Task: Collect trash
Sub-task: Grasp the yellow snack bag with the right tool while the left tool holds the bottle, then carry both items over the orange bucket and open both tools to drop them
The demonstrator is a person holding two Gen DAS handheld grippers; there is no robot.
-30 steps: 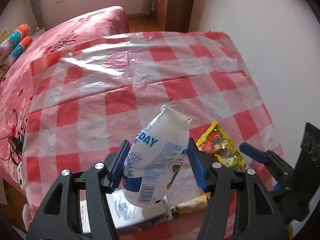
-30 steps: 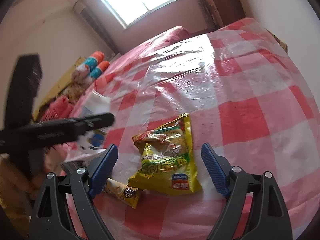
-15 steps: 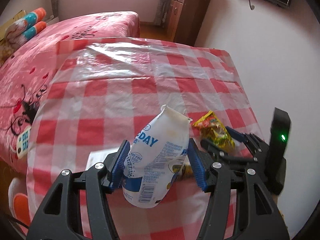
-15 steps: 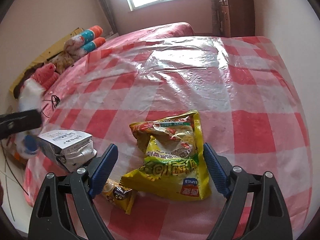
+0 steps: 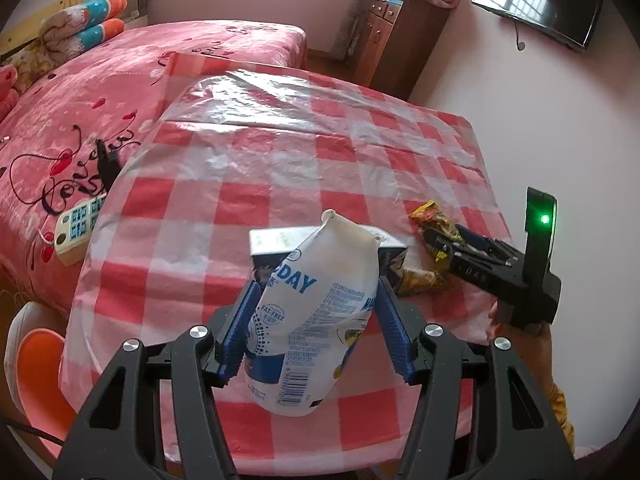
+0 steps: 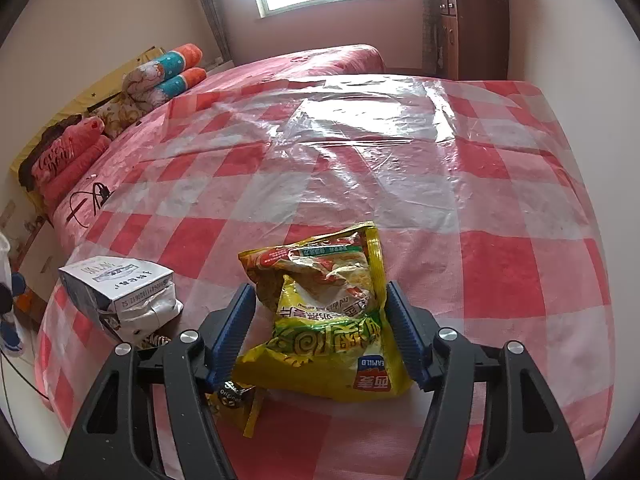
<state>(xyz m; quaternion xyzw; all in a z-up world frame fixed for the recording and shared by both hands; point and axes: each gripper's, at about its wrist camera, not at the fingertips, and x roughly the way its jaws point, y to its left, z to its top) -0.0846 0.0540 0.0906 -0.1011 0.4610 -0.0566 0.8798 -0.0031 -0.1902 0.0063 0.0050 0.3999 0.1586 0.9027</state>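
We hold a white pouch (image 5: 316, 312) clamped between the blue pads of our left gripper (image 5: 316, 332), lifted above the near edge of the table (image 5: 248, 200). The pouch stands roughly upright, its torn top uppermost and its blue lettering facing us.

Our right gripper (image 6: 320, 332) reaches down around a crumpled yellow bag (image 6: 324, 312) that lies on the checked cloth. Its jaws are closing with the bag between them; the right pad is against the bag's edge, the left pad is just beside it, and we cannot tell whether they press yet. In the left wrist view the same gripper (image 5: 444, 240) sits low over the bag (image 5: 436, 224) near the table's right edge.

A crushed white carton (image 6: 120, 300) lies on the cloth to the left of the bag, apart from it. A small brown wrapper (image 6: 236, 400) lies under our right gripper's left finger, just beside the bag's lower corner.

The cloth is red and white under clear plastic sheet. Beyond the table stands a bed (image 5: 100, 100) with a pink cover, and a remote (image 5: 76, 224) rests on its edge. A wooden cabinet (image 5: 400, 48) stands by the far wall.
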